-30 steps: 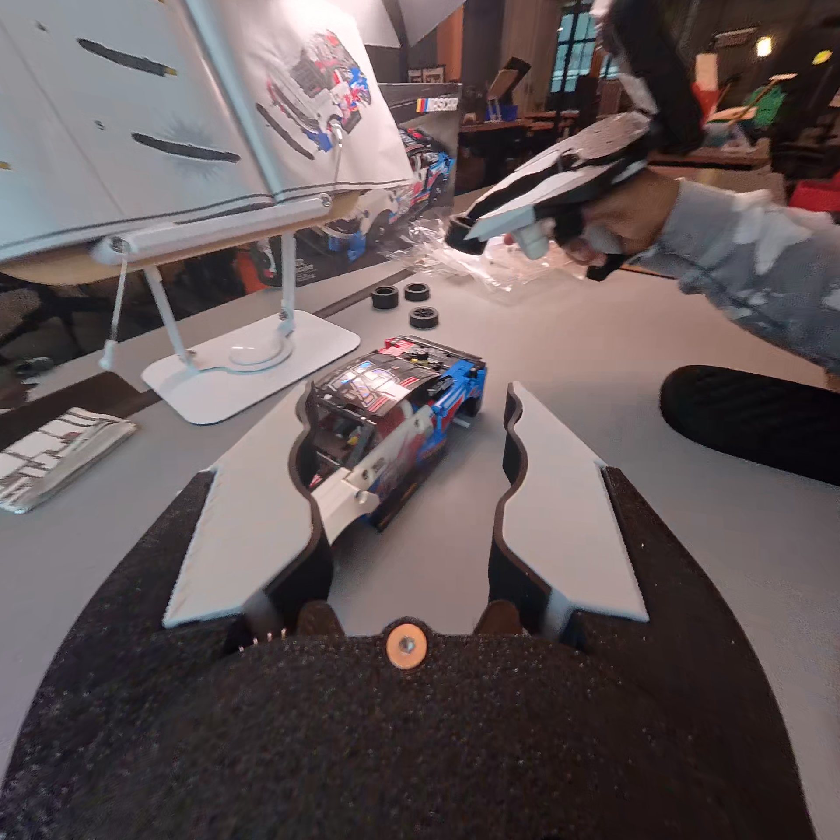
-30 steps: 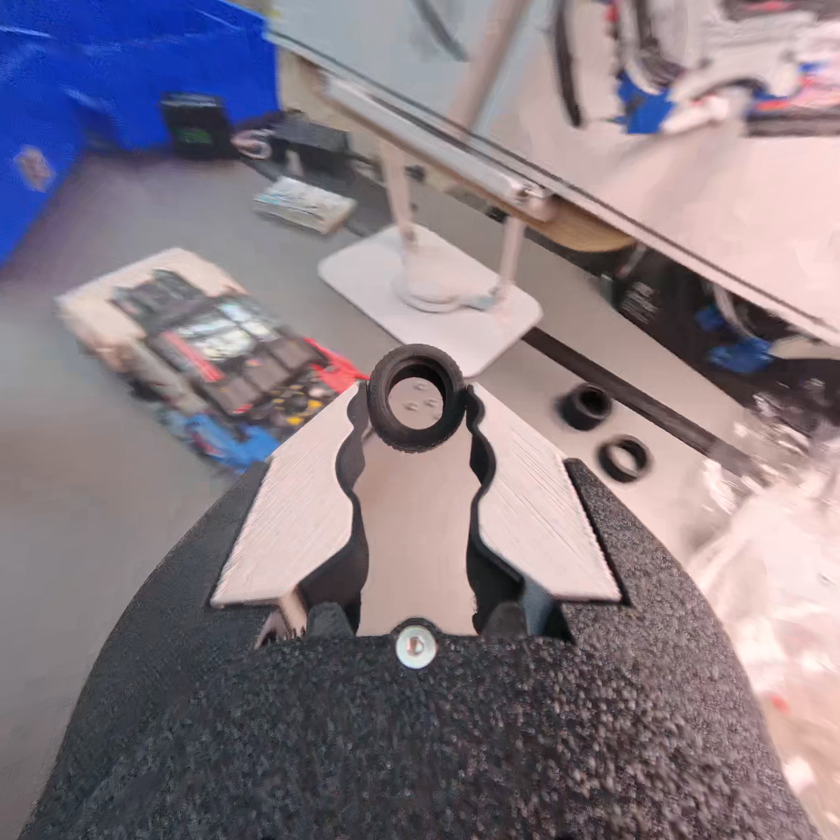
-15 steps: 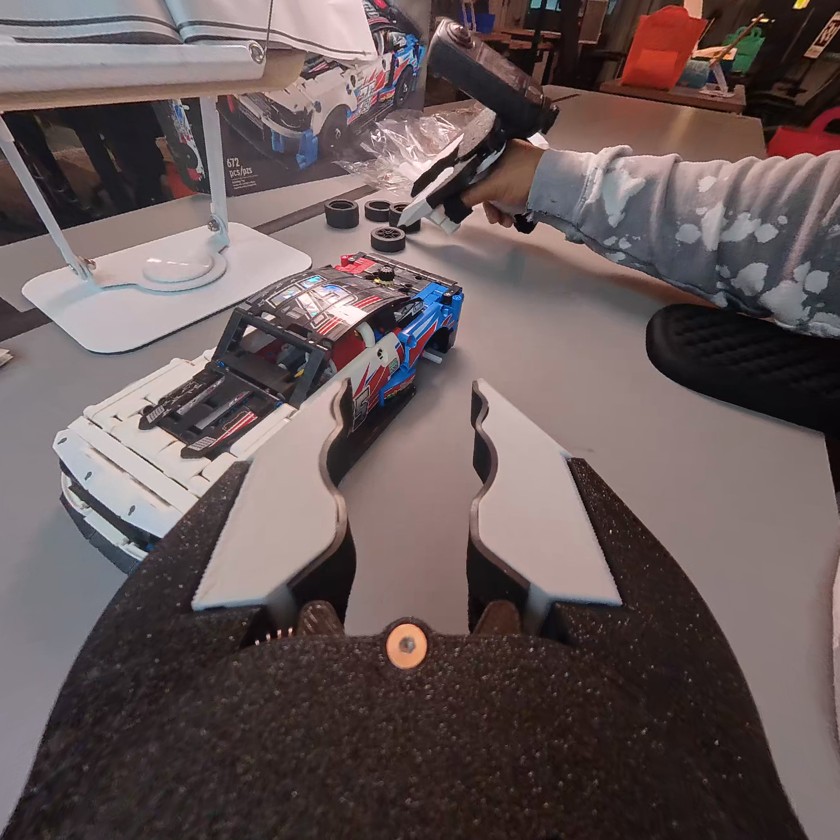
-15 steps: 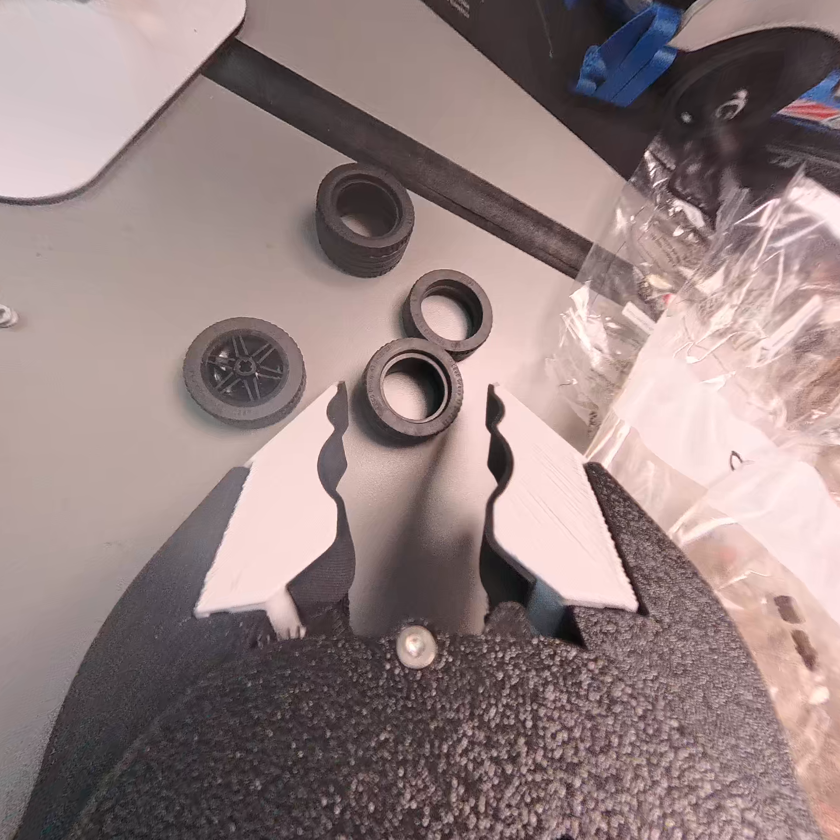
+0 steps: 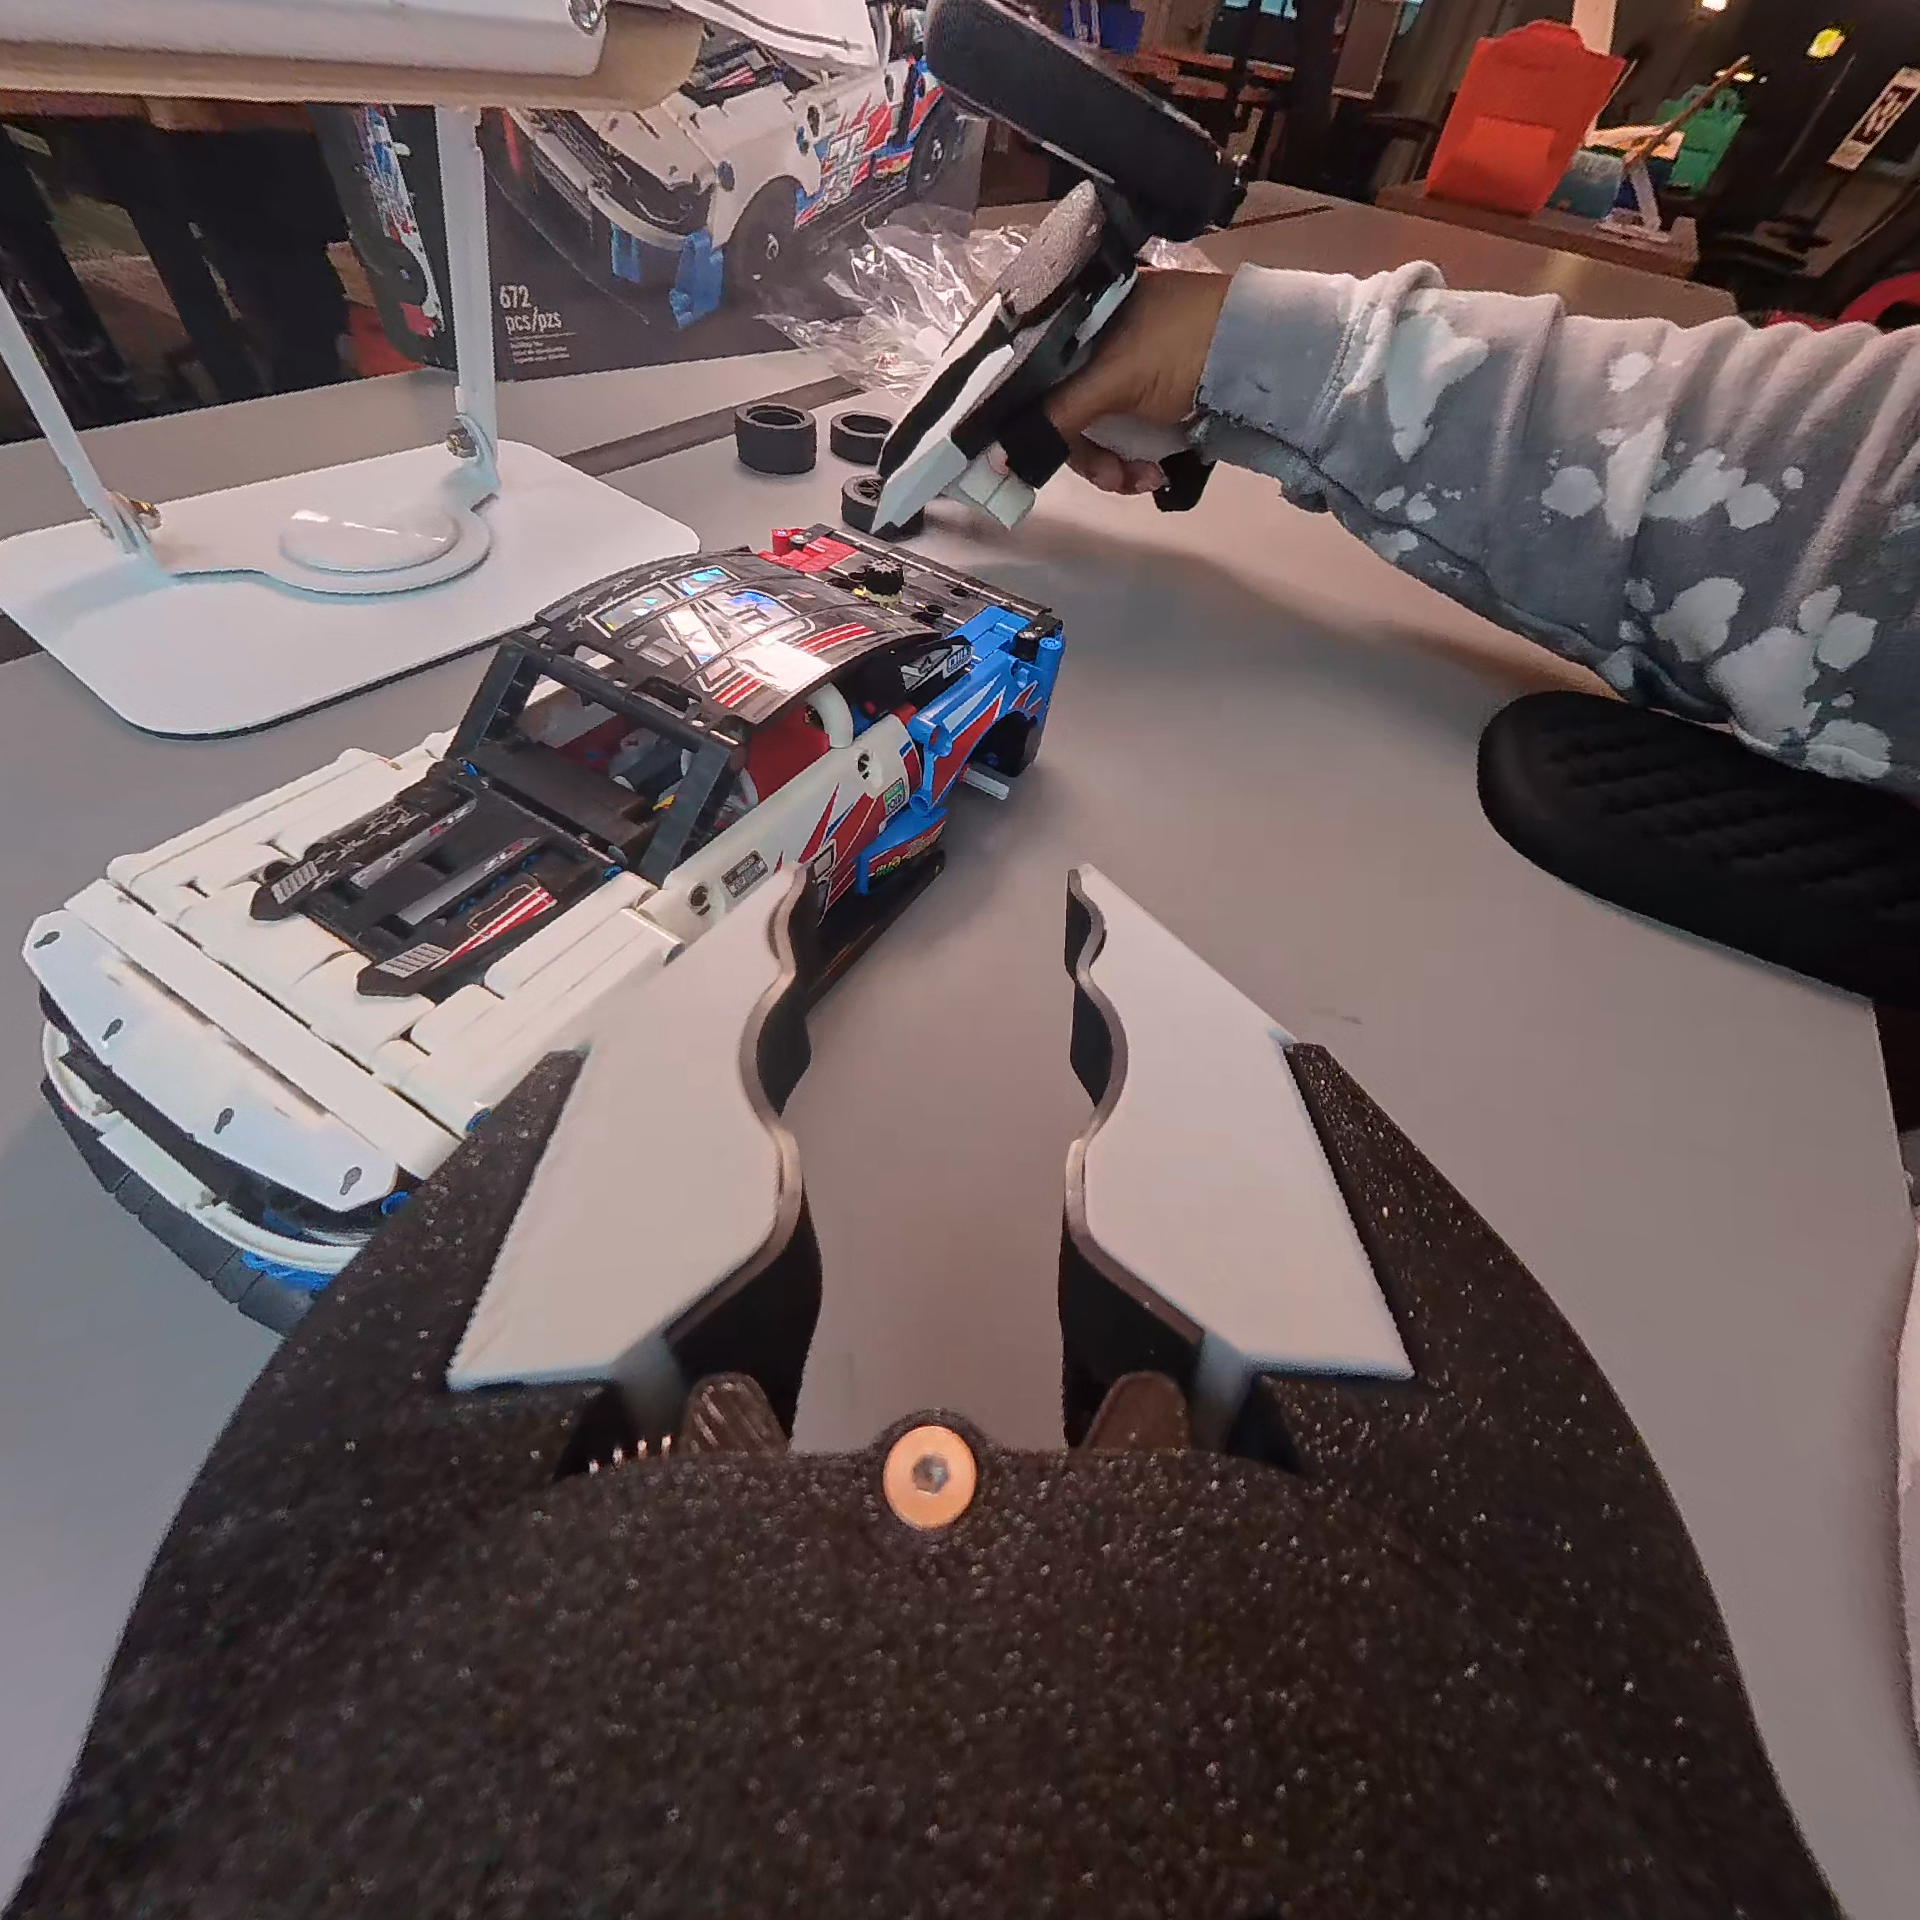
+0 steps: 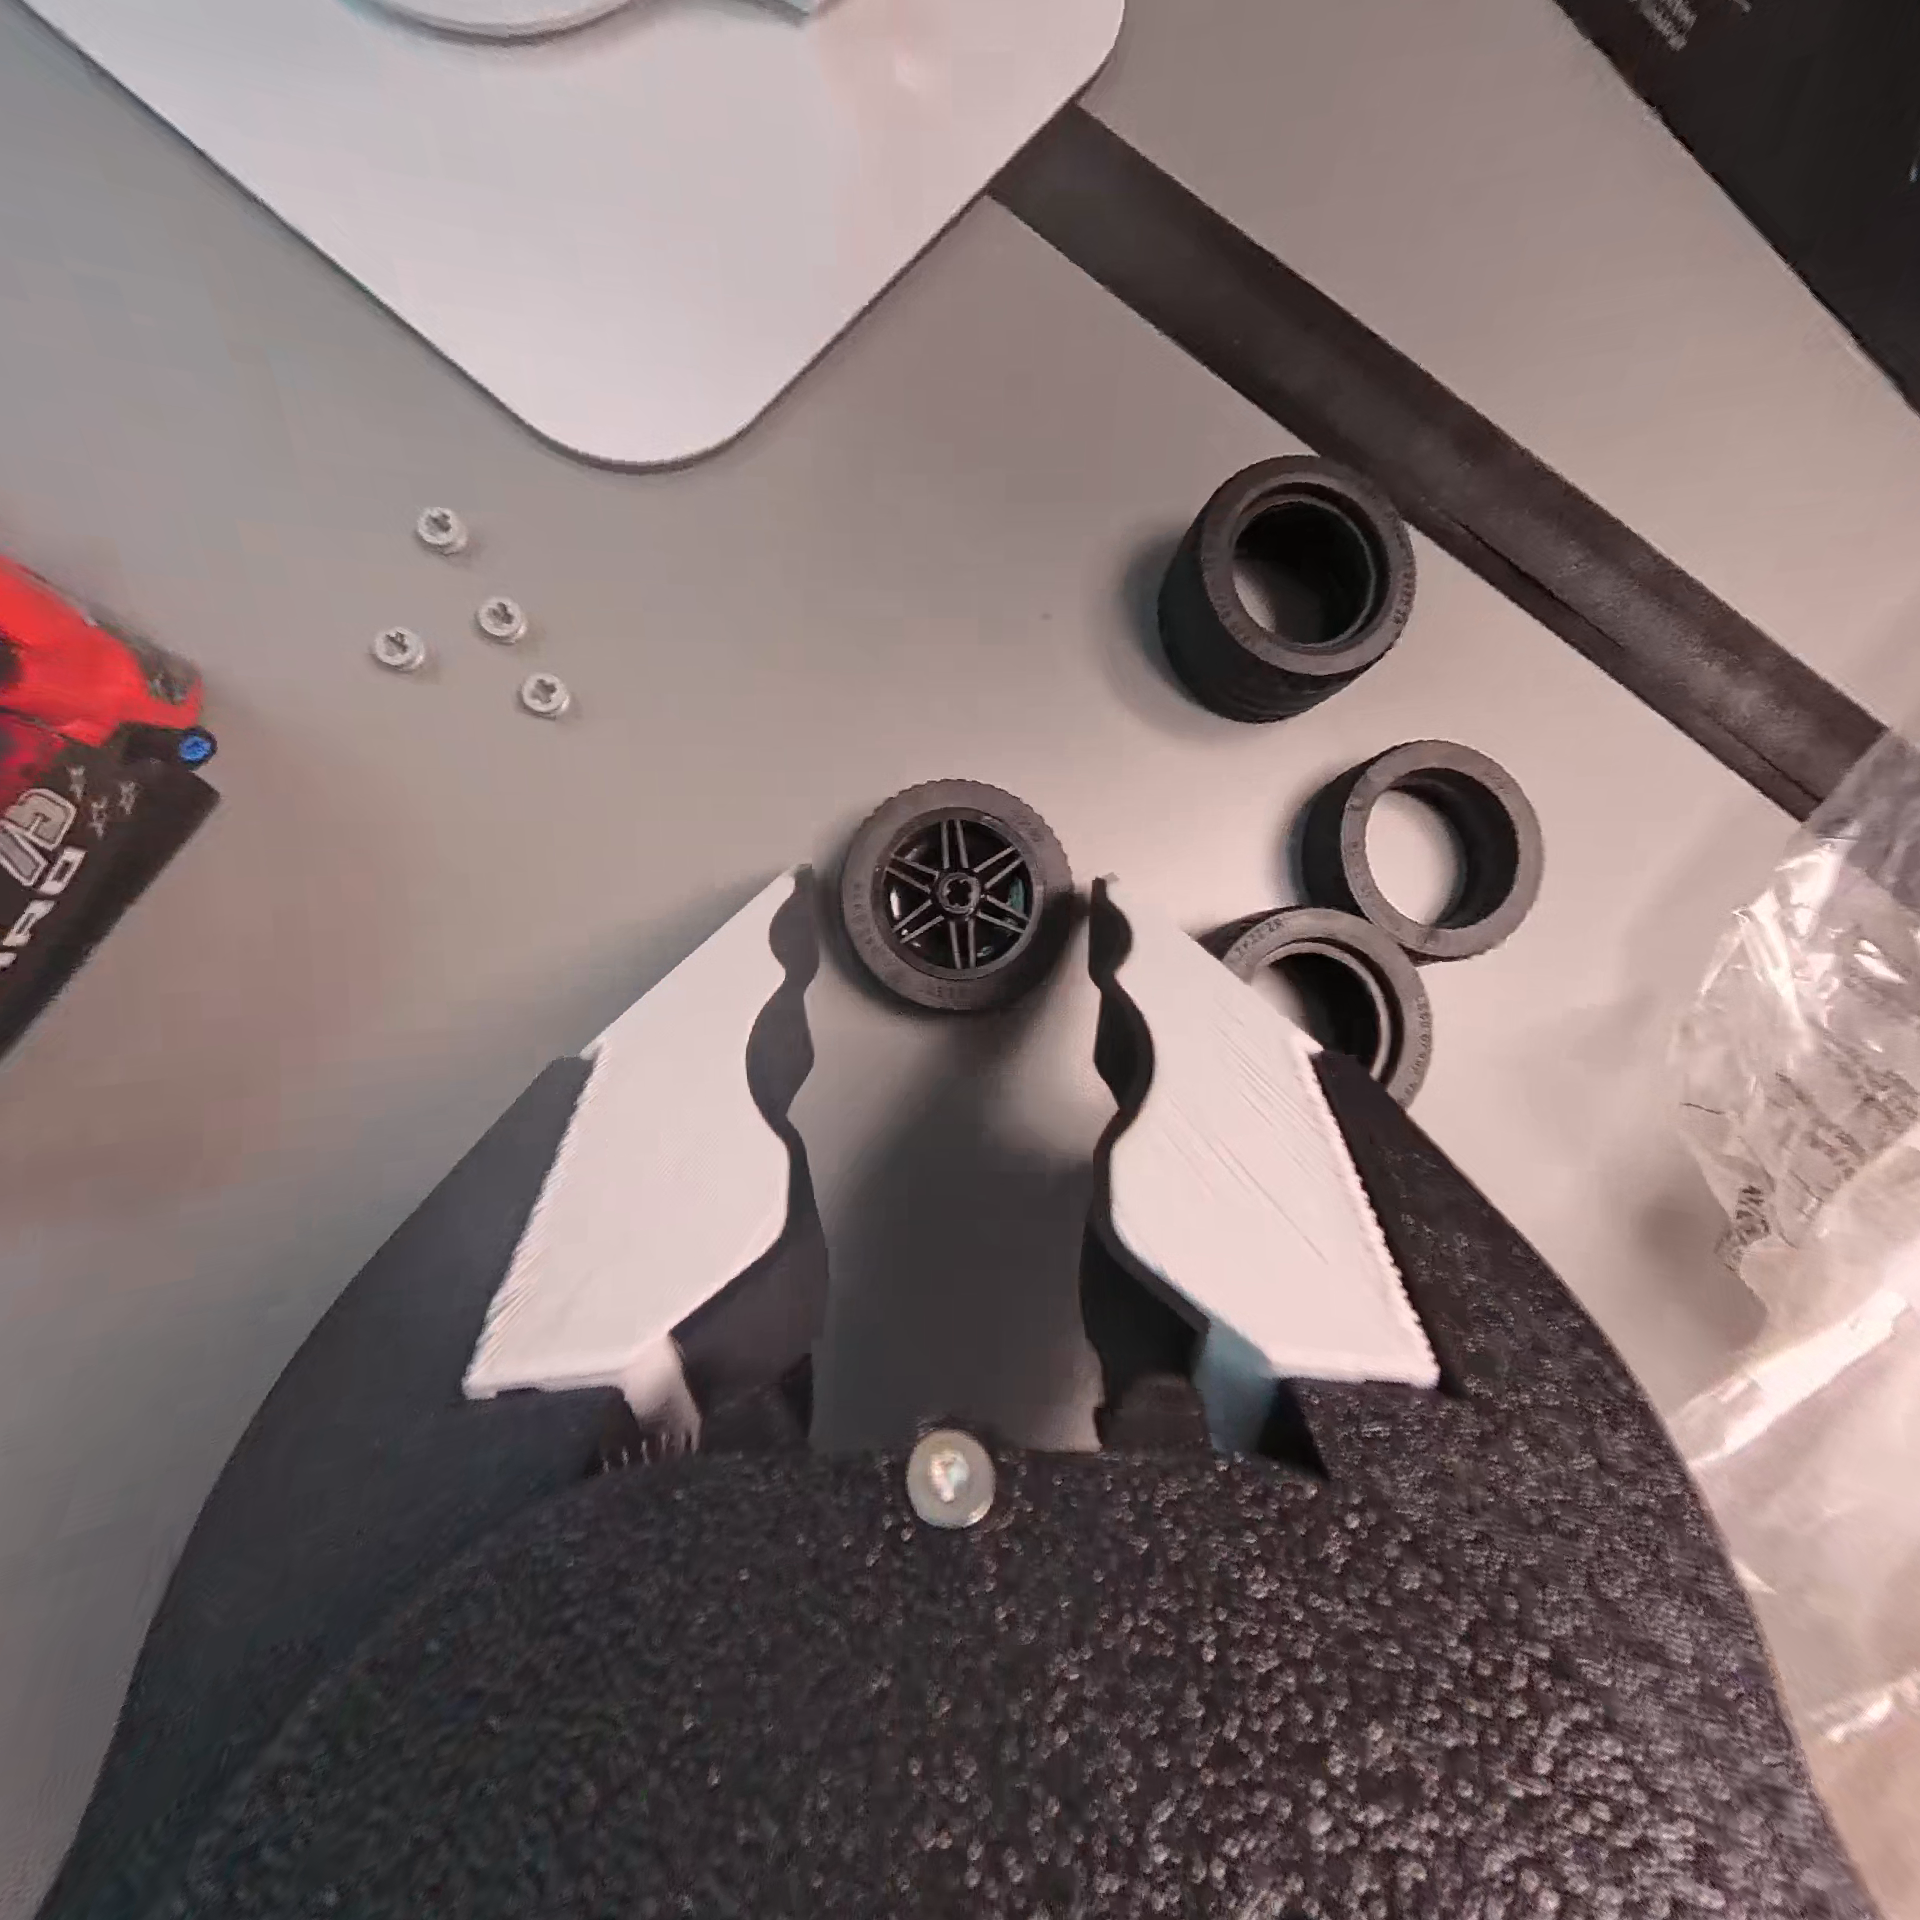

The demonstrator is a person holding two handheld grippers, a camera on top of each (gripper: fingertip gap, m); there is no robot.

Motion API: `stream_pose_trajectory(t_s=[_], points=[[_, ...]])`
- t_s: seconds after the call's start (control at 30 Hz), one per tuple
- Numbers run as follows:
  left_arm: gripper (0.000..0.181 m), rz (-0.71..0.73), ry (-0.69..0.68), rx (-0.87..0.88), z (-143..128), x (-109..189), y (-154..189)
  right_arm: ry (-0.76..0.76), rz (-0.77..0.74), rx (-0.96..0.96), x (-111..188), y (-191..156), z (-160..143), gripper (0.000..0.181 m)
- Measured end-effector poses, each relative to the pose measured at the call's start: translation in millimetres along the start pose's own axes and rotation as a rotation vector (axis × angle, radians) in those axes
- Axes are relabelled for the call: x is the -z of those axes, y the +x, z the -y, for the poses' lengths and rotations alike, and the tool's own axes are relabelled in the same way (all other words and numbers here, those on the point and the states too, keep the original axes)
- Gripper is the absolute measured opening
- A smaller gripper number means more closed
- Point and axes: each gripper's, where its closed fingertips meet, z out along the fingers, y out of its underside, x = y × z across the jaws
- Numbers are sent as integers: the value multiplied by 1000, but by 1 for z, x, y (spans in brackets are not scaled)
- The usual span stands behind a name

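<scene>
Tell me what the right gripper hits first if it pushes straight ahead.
The spoked wheel, lying flat between the open right gripper fingertips; whether they already touch it is unclear.

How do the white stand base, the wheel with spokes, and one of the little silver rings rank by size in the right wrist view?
1. White stand base, cut off by the frame, plainly largest.
2. Wheel with spokes.
3. Silver ring, smallest.
All lie on the same table, so nearness hardly affects the order.

The right gripper (image 6: 951, 894) has dropped its tyre (image 6: 1335, 992) (fingers now spread) and straddles the spoked wheel (image 6: 954, 902).
</scene>
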Motion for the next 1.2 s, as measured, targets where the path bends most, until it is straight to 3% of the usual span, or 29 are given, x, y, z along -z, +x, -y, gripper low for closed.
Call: stream_pose_trajectory(t_s=[0.1, 0.17, 0.27, 0.37, 0.5, 0.6, 0.77, 0.87, 1.07, 1.2], points=[[46, -14, 8, 17, 2, 0, 1, 21, 48, -13, 4, -5, -1, 45], [46, -31, 18, 34, 3, 1, 4, 166, 5, 111, 24, -18, 13, 44], [46, -58, 39, 62, 8, -1, 7, 520, -25, 356, 88, -82, 46, 44], [49, -142, 92, 141, 27, -7, 17, 738, -83, 554, 146, -159, 55, 44], [54, -325, 185, 270, 62, -8, 47, 868, -196, 845, 179, -242, 50, 44], [49, -397, 200, 288, 73, -5, 63, 954, -277, 987, 189, -278, 50, 43], [17, -376, 159, 170, 63, -1, 74, 1006, -332, 1094, 187, -304, 51, 44], [13, -314, 166, 47, 58, 0, 73, 1015, -326, 1105, 184, -309, 49, 43], [13, -180, 205, -257, 55, 10, 68, 1038, -146, 1029, 186, -316, 41, 48], [13, -200, 203, -341, 49, 12, 73, 1024, 111, 840, 191, -322, 39, 42]])
